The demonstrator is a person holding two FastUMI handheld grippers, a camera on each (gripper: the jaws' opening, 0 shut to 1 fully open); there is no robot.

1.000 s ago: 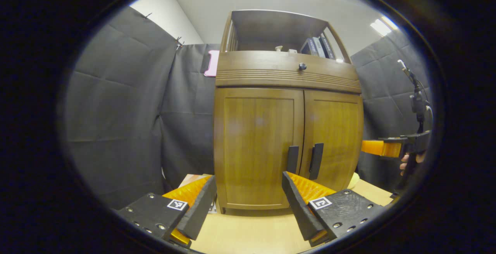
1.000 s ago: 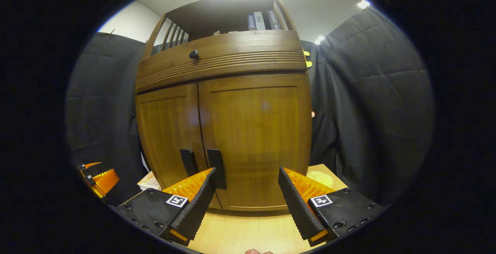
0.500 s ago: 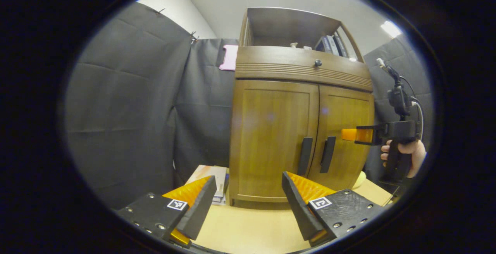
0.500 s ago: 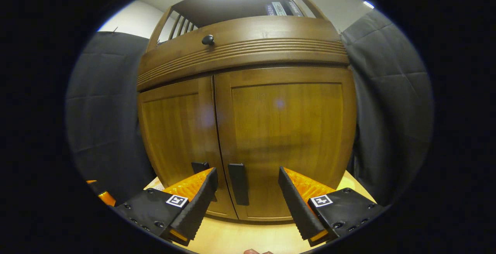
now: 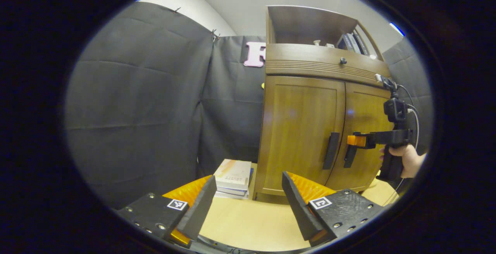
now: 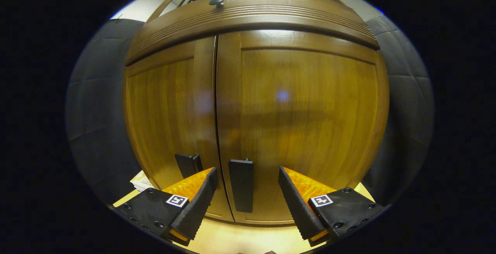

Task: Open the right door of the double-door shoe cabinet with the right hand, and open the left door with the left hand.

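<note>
The wooden shoe cabinet (image 5: 321, 68) stands on the table with both doors closed. In the left gripper view its left door (image 5: 300, 130) and right door (image 5: 366, 122) carry dark vertical handles (image 5: 331, 150) by the centre seam. My left gripper (image 5: 248, 182) is open, well back from the cabinet and off to its left. My right gripper (image 5: 352, 140), held by a hand (image 5: 407, 159), reaches the right door's handle (image 5: 350, 157). In the right gripper view, the right gripper (image 6: 247, 173) is open and the right handle (image 6: 241, 184) stands between its fingers, untouched. The left handle (image 6: 188, 164) is beside the left finger.
A stack of books (image 5: 233, 173) lies on the light wooden table (image 5: 252, 227) beside the cabinet's left side. A drawer with a round knob (image 5: 342, 60) sits above the doors, with books (image 5: 350, 42) on the open top shelf. Black cloth walls surround the booth.
My right gripper has moved in close, so the right door handle now sits between its open fingers. My left gripper has swung leftward, bringing the book stack into sight. Doors stay closed.
</note>
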